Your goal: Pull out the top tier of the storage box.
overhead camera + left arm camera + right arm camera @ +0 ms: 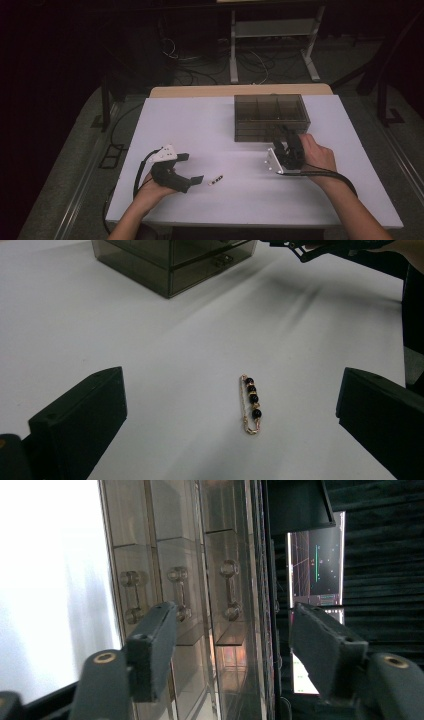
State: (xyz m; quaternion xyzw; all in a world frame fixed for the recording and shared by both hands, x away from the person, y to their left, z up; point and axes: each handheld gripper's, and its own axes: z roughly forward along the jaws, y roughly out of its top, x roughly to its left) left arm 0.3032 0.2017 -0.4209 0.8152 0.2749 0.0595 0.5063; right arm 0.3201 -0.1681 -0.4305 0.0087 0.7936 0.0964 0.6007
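Now, right claw [280, 137] up against front of smoky drawer box [270, 117], turned on its side, jaws partway apart w/ nothing pinched yet; top-drawer handle [230, 590] sits in gap btwn them, middle handle [178, 592] just behind one jaw, third handle [131, 596] off to side. No contact w/ any handle visible. Right hand [316, 155] behind it, cable trailing off toward wrist.

Left claw [192, 167] jaws wide apart, empty, low over white table [200, 120], held by left hand [152, 190] near front edge. Beaded pin [251, 405] (gold w/ dark beads) flat on table just ahead of left claw, btwn the jaw lines but untouched; in high view pin [216, 179] well apart from box, nearer left claw.
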